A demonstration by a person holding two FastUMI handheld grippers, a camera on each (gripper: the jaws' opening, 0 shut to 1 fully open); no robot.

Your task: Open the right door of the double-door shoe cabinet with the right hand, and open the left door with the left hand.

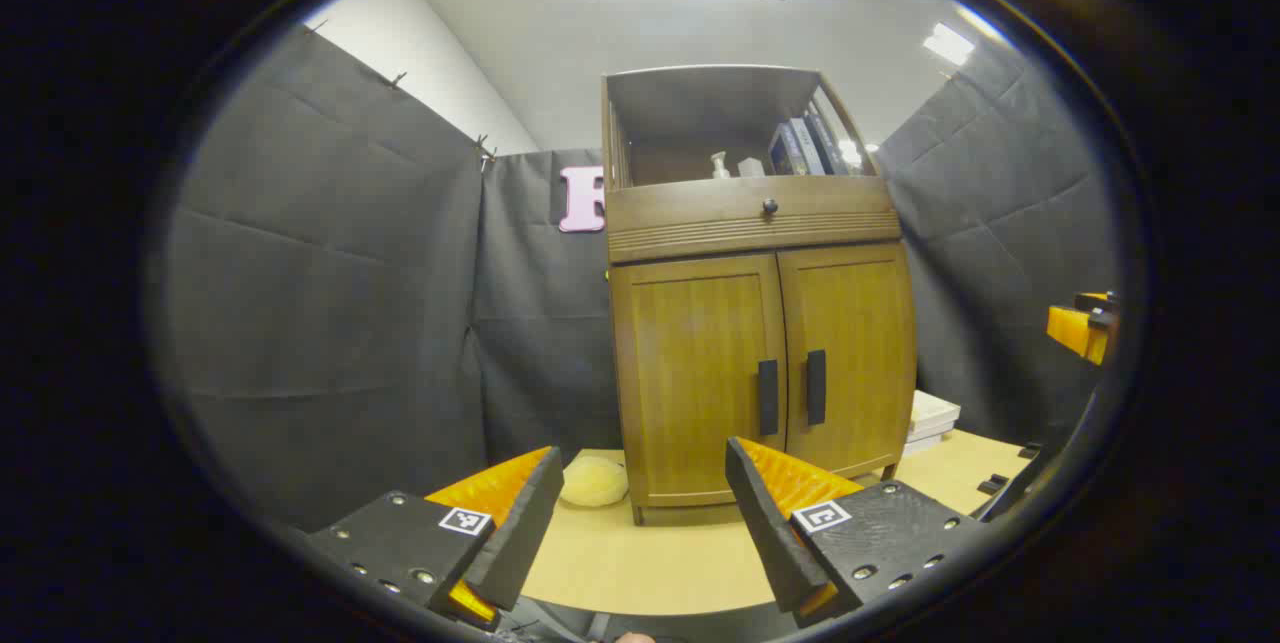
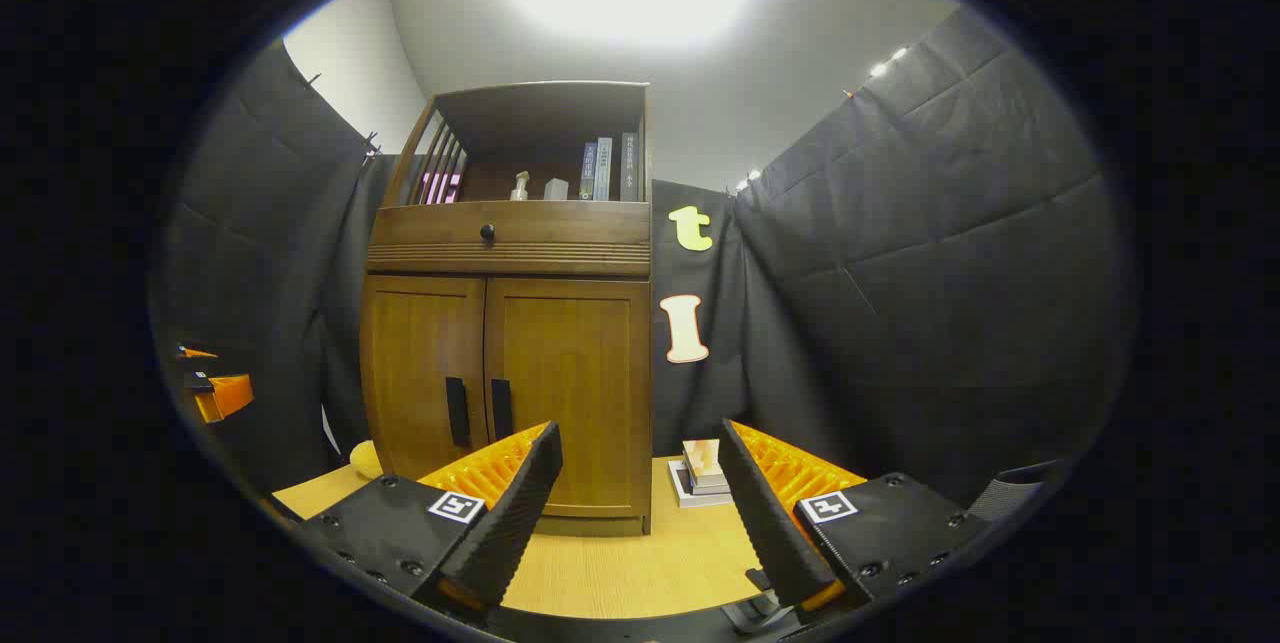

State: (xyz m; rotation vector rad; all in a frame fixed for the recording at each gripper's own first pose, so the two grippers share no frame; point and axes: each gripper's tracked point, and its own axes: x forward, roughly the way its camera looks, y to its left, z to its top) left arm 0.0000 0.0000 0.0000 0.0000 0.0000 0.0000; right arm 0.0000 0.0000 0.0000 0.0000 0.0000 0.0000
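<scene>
Both jaws stand wide apart with nothing between them: left gripper (image 1: pixel 640 513) in the left gripper view, right gripper (image 2: pixel 640 503) in the right gripper view. Neither touches the cabinet.

Shoe cabinet (image 1: pixel 755 223): one unit, wooden, standing on the pale floor (image 1: pixel 650 563), well apart from both grippers. Left gripper view puts it at about 1 o'clock from centre; right gripper view puts it at about 10 o'clock. Judged heavy and rigid; unlikely to shift under a door pull.

Doors: two, both closed and flush. Left door (image 1: pixel 695 373), right door (image 1: pixel 850 353). Judged stiff panels on side hinges, light to swing; any latch resistance cannot be told.

Handles: two, dark vertical bars flanking the centre seam. Left handle (image 1: pixel 767 397), right handle (image 1: pixel 816 387). Best place to grip: close the fingers across the bar from its sides, mid-height. Bars look smooth and narrow, so slip is a risk; pull along the door's arc, not straight back.

Other counts:
- drawer (image 1: pixel 750 213) above the doors: one, with one round knob (image 1: pixel 769 206).
- books (image 1: pixel 805 145) on the open top shelf: three or so spines; exact count unclear.
- small bottle (image 1: pixel 718 165): one, with a pale box just beside it.
- stack of flat items (image 1: pixel 930 418) at the cabinet's right foot: one stack.
- round pale cushion-like object (image 1: pixel 594 480) at its left foot: one.
</scene>
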